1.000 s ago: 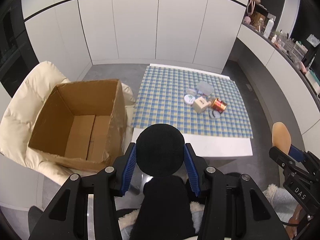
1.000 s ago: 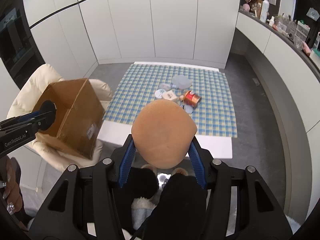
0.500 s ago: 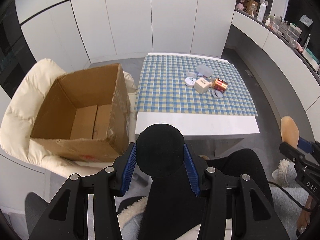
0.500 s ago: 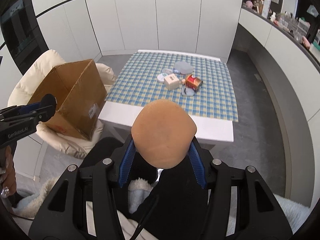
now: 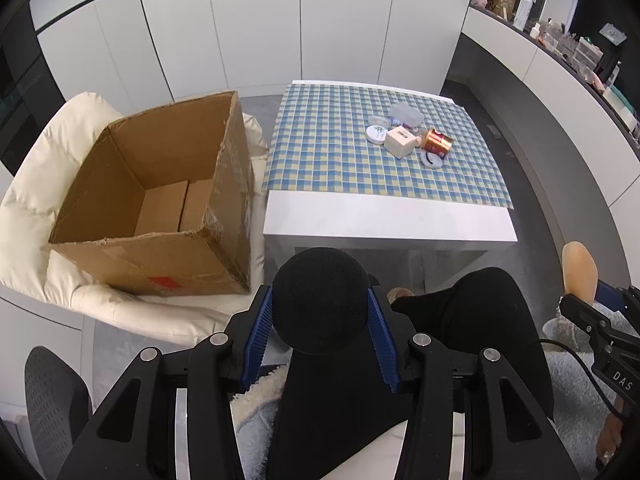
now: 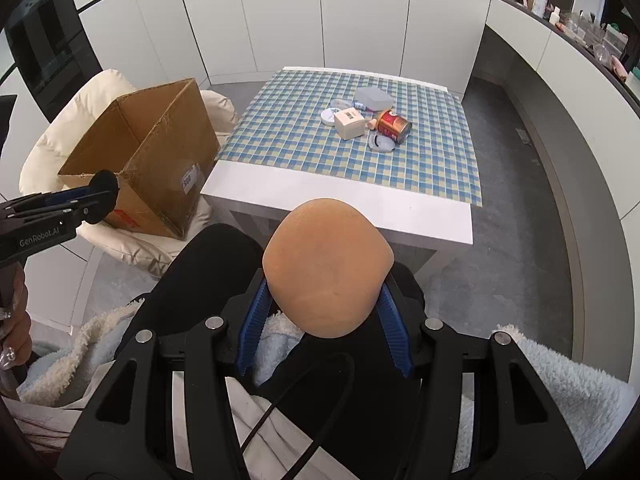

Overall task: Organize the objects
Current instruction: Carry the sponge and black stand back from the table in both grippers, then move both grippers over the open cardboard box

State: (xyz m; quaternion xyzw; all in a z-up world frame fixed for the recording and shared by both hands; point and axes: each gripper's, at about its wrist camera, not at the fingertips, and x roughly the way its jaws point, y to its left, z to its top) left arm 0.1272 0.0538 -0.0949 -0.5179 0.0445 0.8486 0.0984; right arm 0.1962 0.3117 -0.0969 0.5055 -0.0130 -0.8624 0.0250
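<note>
Left claw (image 5: 320, 336) pinches black sponge (image 5: 322, 296), right claw (image 6: 325, 328) pinches tan sponge (image 6: 326, 266); both short of bench (image 5: 384, 216) near edge. Risk: soft sponges slip out before reaching cardboard box (image 5: 160, 184).

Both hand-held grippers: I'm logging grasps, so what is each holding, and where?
The left hand-held gripper clamps a black sponge by its sides; the right hand-held gripper clamps a tan sponge by its lower sides.
</note>
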